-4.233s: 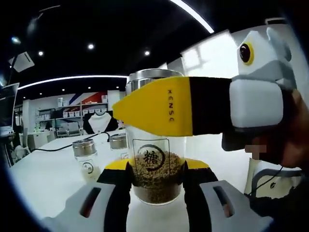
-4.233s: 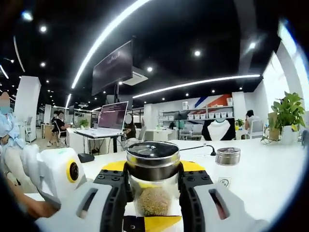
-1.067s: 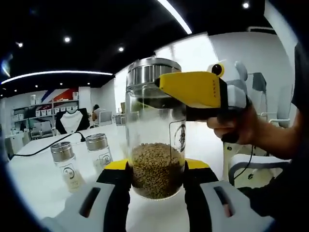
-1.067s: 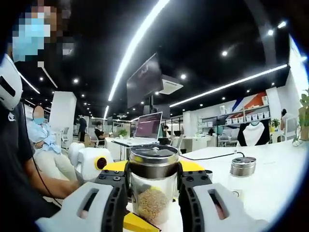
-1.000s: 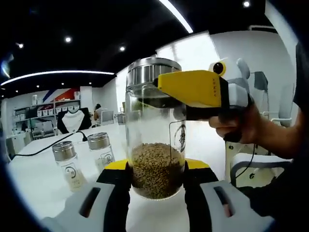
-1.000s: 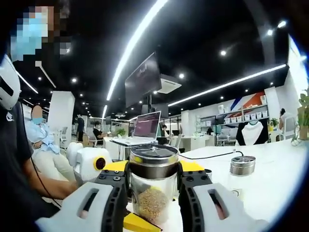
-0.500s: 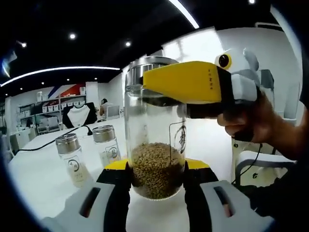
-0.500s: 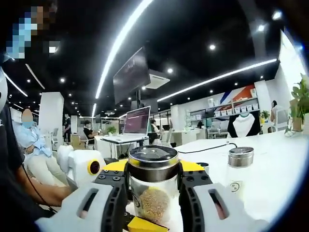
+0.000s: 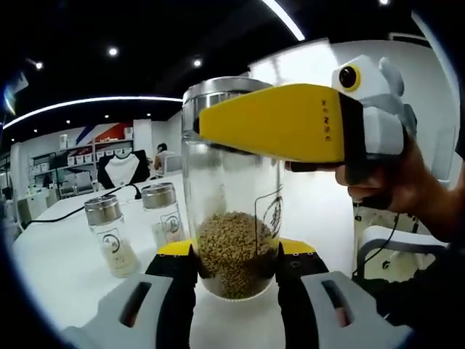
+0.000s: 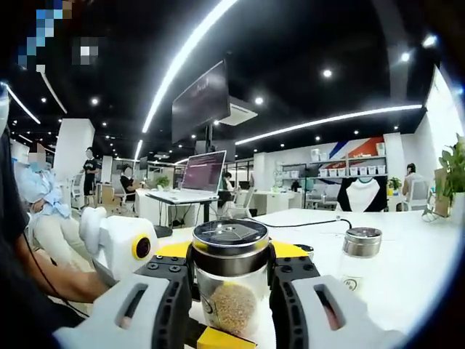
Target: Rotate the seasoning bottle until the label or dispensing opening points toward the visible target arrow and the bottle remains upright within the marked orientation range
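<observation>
While upright, seasoning bottle (image 9: pixel 234 218) between both hand-held grippers

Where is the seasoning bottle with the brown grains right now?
In the left gripper view the seasoning bottle stands upright at centre on the white table, its base between the left gripper jaws, two smaller shakers to its left.

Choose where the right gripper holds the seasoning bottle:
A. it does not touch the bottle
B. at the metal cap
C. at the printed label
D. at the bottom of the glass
B: in the right gripper view, the right gripper is closed on the metal cap of the seasoning bottle.
</observation>
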Available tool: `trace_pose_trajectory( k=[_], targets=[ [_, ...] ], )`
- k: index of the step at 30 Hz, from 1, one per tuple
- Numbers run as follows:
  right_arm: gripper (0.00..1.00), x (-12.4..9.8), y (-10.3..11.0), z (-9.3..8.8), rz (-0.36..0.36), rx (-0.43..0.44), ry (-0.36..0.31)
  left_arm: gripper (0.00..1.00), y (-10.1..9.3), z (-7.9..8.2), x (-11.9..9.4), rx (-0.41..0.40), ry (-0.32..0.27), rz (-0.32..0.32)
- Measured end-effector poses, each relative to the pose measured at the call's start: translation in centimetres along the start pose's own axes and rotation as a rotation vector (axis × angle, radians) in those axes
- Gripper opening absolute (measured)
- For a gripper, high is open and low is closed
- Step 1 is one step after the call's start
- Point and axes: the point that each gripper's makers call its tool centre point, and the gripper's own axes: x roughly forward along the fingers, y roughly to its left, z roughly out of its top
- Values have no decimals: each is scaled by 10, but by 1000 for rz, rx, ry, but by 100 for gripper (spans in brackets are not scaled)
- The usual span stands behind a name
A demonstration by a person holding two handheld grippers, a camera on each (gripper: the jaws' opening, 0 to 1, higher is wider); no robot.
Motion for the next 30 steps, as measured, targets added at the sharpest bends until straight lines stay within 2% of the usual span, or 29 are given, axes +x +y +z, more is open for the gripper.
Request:
trace_pose_trajectory(
  k=[3,7,10,20,25,30],
  targets=[
    [37,0,-1,-1,-10,-2,8,44,-1,-1,0,2,6,-6],
    [37,-2,1,4,-17,-27,-15,44,-2,4,0,-1,-29,-27],
    [37,-1,2,1,-17,-48,4,44,-2,1,1,-13,-23,-53],
    [37,-4,-3,6,-20,-9,-20,45,-5,5,-1,12,-41,-84],
    [36,-6,-8,8,-35,0,-32,48,-5,1,0,40,-22,-85],
    [36,-9,-14,11,-48,-3,-34,51,-5,4,-1,30,-35,-93]
  ],
)
